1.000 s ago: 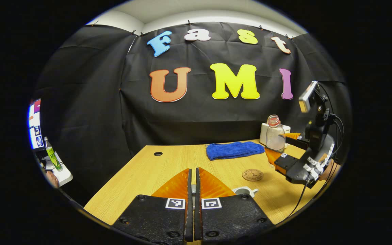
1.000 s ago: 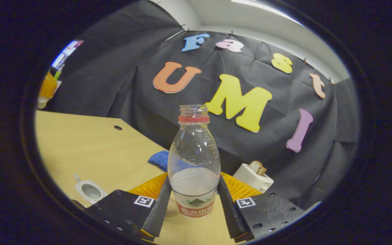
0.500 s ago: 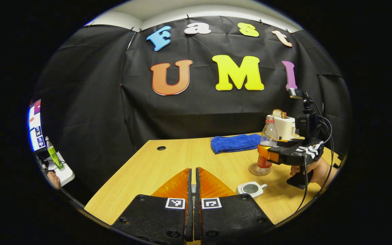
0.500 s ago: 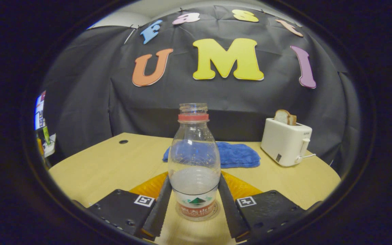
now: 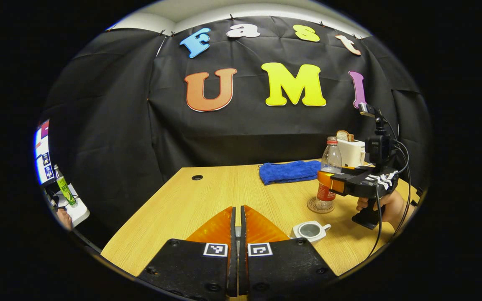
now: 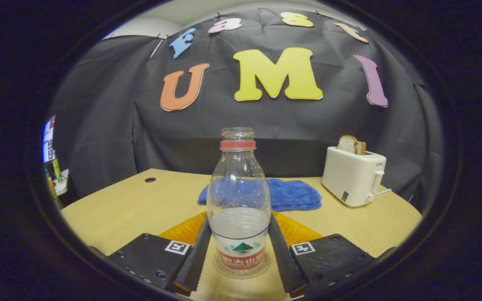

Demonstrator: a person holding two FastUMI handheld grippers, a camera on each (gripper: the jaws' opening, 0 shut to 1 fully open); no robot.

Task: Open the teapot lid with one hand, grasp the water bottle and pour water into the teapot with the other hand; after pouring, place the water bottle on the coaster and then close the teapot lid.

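Table (image 5: 207,196): bottle (image 6: 238,200) now upright on coaster (image 5: 319,206), R fingers (image 6: 197,251) still pinching; L fingers (image 5: 236,221) together.

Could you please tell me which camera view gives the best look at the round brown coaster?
The left gripper view: the round brown coaster lies on the wooden table with its rim visible around the clear plastic water bottle. In the right gripper view only a thin edge shows under the bottle.

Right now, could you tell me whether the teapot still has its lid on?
No, in the left gripper view the teapot stands open on the table, its round mouth bare with no lid over it.
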